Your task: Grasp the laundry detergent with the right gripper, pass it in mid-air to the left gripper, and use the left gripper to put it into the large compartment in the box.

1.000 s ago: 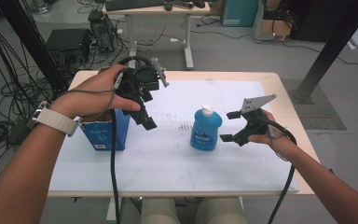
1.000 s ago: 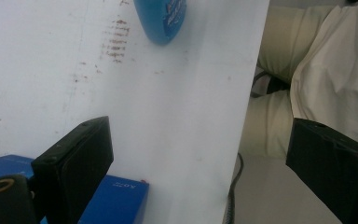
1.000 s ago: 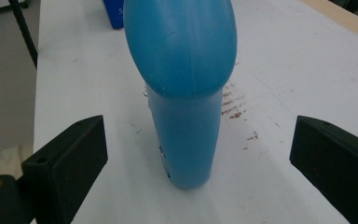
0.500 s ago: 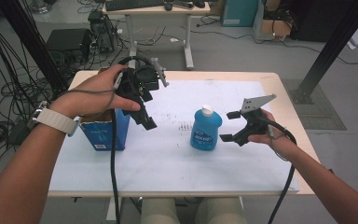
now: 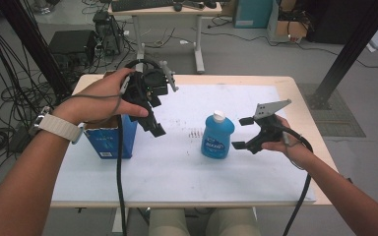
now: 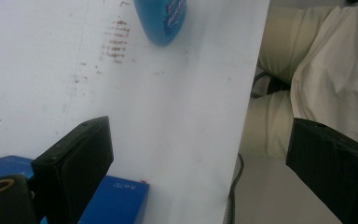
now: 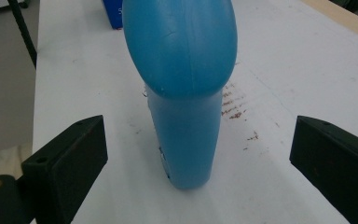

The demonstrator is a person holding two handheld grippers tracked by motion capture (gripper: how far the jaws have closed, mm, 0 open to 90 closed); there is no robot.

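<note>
- Nothing has shifted since a second ago: both hands hold their poses and the bottle sits where it was.
- High view: the left hand-held gripper [image 5: 153, 120] hangs in the air above the surface [image 5: 177, 167], jaws pointing down and toward the person, spread wide with nothing between them. A blue box [image 5: 109, 141] stands just beneath and behind it. The right hand-held gripper [image 5: 243, 132] is low over the surface, jaws wide apart, and the blue bottle [image 5: 217, 136] with its white cap stands upright just in front of its jaw tips, not touching.
- Left gripper view: jaws wide, empty. The bottle [image 6: 161, 18] is well ahead of them, near the top edge; the blue box [image 6: 114, 198] lies right under the near jaw. Beyond the far jaw, the surface edge and the person's light trousers [image 6: 307, 70].
- Right gripper view: jaws wide, and the bottle [image 7: 184, 102] stands straight ahead, centred in the gap, clear of both pads. Brown marks [image 7: 235, 105] dot the white surface just past it.
</note>
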